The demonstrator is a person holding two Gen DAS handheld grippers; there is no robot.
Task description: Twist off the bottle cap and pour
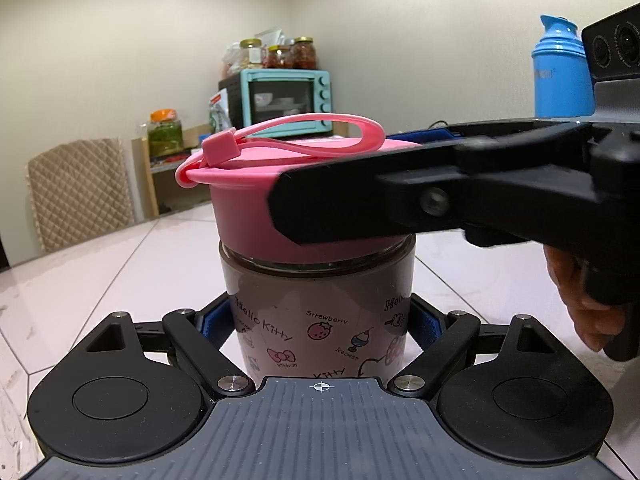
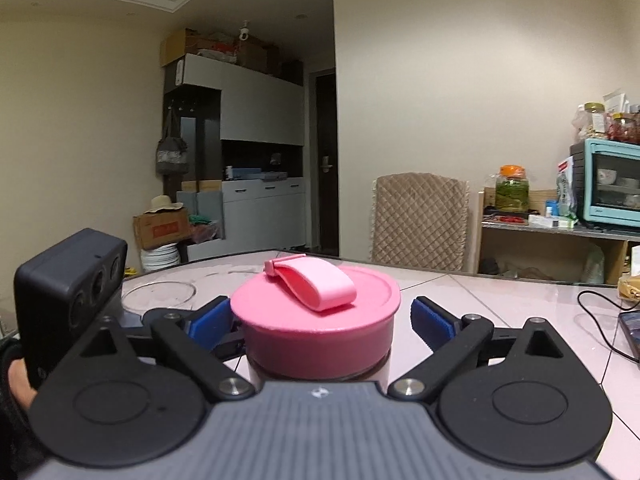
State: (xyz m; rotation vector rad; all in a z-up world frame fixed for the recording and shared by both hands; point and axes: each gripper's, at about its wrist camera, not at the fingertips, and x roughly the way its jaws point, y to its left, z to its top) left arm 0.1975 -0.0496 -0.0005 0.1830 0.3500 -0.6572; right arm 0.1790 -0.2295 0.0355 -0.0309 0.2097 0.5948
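Jaws of both tools are bracketing one object at two heights: the left gripper (image 1: 320,326) is clamping the printed glass body of the bottle (image 1: 320,312), its blue pads pressing either flank, while the right gripper (image 2: 322,320) is standing parted around the pink cap (image 2: 316,320), a narrow gap showing beside its right-hand pad (image 2: 434,322) and the left-hand pad (image 2: 212,322) lying at or just off the rim; contact there cannot be told

Largest to smallest: the pale tiled table (image 1: 100,272) is carrying the bottle, which is standing upright with its long axis vertical; the bottle's dark neck is rising into the cap; on the cap a pink carrying loop (image 2: 316,284) is lying folded flat across the top

The deciding relation: the cap is sitting straight ahead of the right tool, centred between its fingers and level with them, so the twist axis is running at right angles to the closing line. In the left wrist view the right tool's black finger (image 1: 360,204) is crossing in front of the cap from the right side. The right tool is the nearer one to the cap; the left one is acting as anchor below. Judged from this, unscrewing is not yet begun; the next move calls for closing on the cap's wall
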